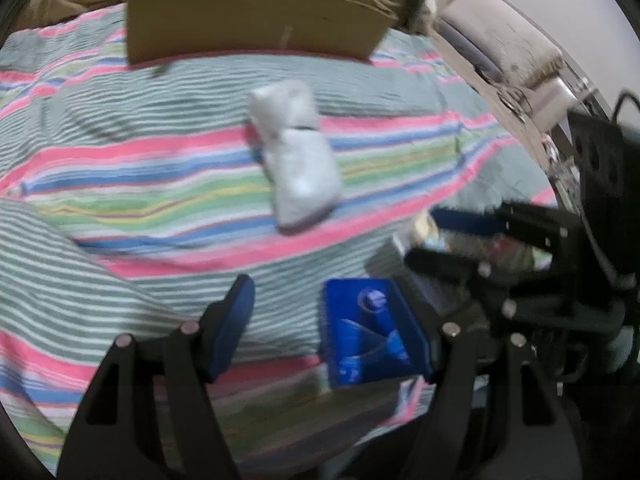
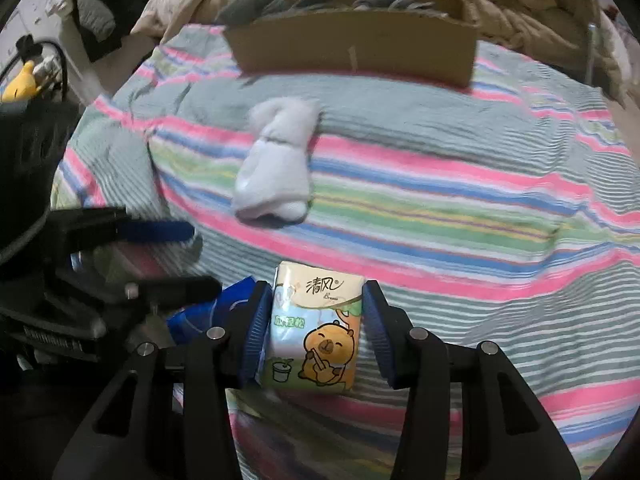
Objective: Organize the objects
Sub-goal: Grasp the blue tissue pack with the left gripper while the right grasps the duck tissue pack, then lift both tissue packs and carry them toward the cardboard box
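A white rolled sock pair [image 1: 298, 156] lies on the striped bedspread, ahead of both grippers; it also shows in the right wrist view [image 2: 276, 164]. A cardboard box [image 1: 256, 24] stands beyond it, holding grey items [image 2: 256, 2]. My left gripper [image 1: 324, 328] is open, with a blue packet [image 1: 370, 328] lying against its right finger. My right gripper [image 2: 314, 330] is shut on a tissue pack [image 2: 314, 328] with a cartoon capybara, low over the bed. The blue packet [image 2: 200, 318] lies just left of it.
A tan blanket [image 2: 500, 0] is heaped behind the box. The striped bedspread [image 2: 480, 200] stretches to the right. The other gripper's black body [image 2: 60, 280] is at the left, beside dark clothes and a yellow toy [image 2: 20, 84]. Shelving clutter [image 1: 520, 64] lines the right side.
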### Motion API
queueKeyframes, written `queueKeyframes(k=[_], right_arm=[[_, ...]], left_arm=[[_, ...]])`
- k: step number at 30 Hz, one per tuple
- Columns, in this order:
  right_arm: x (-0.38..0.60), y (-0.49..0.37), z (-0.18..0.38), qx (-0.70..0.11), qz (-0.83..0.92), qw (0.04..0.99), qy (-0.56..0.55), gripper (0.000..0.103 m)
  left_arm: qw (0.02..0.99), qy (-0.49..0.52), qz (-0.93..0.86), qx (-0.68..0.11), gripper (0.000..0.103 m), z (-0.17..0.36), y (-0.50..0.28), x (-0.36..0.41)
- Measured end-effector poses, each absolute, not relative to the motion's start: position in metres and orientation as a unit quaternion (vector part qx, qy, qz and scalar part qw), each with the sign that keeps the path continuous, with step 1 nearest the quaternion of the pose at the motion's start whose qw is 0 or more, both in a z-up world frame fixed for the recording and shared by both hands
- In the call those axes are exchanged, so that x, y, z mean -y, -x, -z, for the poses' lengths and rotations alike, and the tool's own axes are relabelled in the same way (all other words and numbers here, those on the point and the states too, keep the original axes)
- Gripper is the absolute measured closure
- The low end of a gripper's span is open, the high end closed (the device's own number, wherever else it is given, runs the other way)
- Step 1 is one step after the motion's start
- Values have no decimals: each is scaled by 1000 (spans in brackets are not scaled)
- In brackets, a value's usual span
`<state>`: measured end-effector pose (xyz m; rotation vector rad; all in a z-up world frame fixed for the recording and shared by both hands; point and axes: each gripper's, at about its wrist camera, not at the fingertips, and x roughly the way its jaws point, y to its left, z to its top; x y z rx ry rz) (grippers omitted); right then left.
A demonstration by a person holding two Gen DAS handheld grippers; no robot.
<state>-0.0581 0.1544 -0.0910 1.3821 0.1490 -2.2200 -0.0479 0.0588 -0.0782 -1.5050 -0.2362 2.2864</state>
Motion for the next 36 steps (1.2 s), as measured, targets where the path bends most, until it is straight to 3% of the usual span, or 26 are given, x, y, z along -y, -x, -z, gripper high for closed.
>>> queueKeyframes(k=[9, 12, 19, 21, 23, 24, 36], right_arm=[[-179, 65, 73, -27, 840, 240, -485, 56], [-176, 66, 73, -26, 841, 240, -484, 72], [-175, 71, 82, -17, 836, 241, -493, 72], [-174, 73, 86, -15, 832, 238, -501, 61], [-172, 76, 92, -11, 827, 237, -510, 45], [-171, 77, 94, -8, 824, 239, -513, 43], [-144, 77, 112, -53, 811, 257, -523, 44]], left_arm=[[244, 573, -780, 55, 31, 95, 47, -89], [253, 590, -766, 37, 31, 105, 45, -100], [249, 583, -773, 20, 36, 105, 43, -103], [243, 579, -778, 23, 43, 103, 43, -99], [237, 575, -783, 30, 44, 102, 42, -93], [235, 574, -784, 31, 45, 103, 44, -91], [224, 553, -802, 17, 45, 92, 32, -82]])
